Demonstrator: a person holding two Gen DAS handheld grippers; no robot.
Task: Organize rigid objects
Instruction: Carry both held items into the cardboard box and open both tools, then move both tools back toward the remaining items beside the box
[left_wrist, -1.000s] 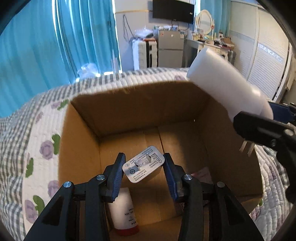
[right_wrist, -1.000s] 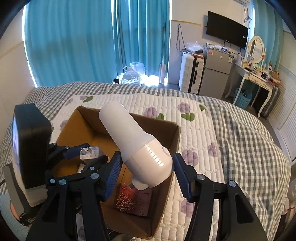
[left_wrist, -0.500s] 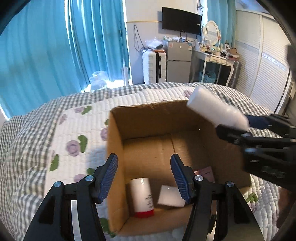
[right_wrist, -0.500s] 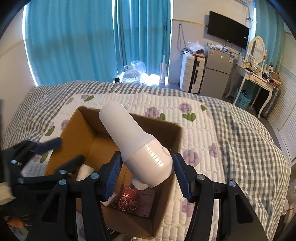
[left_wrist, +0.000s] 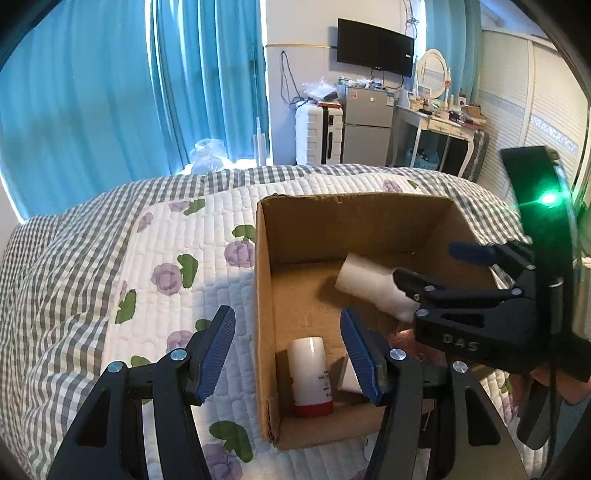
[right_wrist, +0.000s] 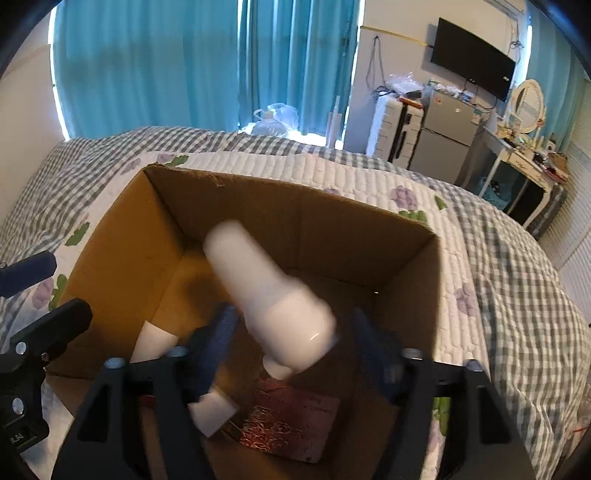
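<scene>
Three items in the cardboard box (left_wrist: 369, 218): a white bottle with a red cap (left_wrist: 310, 373) lying by the near left wall, a white charger block (right_wrist: 212, 410) beside it, and a dark red patterned packet (right_wrist: 291, 424) on the floor toward the right.
Fourth item: a white handheld appliance with a long barrel (right_wrist: 266, 291), blurred, inside the box opening and above the packet.
Right gripper (right_wrist: 291, 350): jaws spread wider than the appliance body, with a gap showing on both sides; it looks released or just about to be, though the blur makes contact hard to rule out.
Left gripper (left_wrist: 288, 354): fingers apart and empty, over the box's near left wall, one finger above the quilt (left_wrist: 110, 258).
Done: three things boxed, and the appliance practically in.
Left: letting the appliance settle on the box floor. No other loose objects show on the visible bedspread, so the sorting seems close to finished.
</scene>
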